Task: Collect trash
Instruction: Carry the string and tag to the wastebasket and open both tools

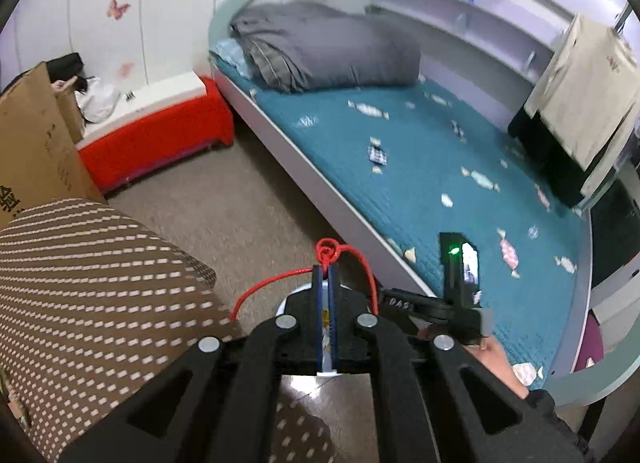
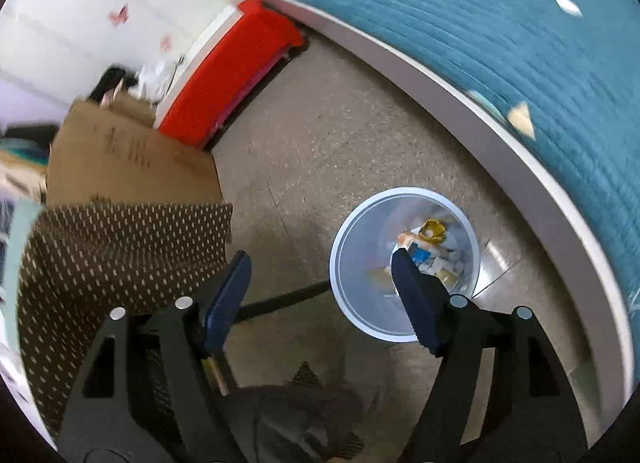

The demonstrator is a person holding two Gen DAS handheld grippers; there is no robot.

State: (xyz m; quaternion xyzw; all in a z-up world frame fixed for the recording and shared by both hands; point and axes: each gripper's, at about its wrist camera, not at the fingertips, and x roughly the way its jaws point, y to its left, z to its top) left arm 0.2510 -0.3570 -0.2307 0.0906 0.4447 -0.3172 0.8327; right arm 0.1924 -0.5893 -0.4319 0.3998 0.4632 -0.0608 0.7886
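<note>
Red cord (image 1: 362,263) sits pinched in our left gripper (image 1: 329,275), jaws closed on it; right gripper (image 2: 320,263) gapes wide, nothing between (blurry), above the white bin (image 2: 360,303) of trash (image 2: 434,251) on the floor beside the bed (image 2: 520,43).

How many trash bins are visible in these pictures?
1. The white bin stands on the floor beside the bed frame, with trash inside, partly behind one finger of the open right tool. Another may be hidden behind the cardboard box.
</note>
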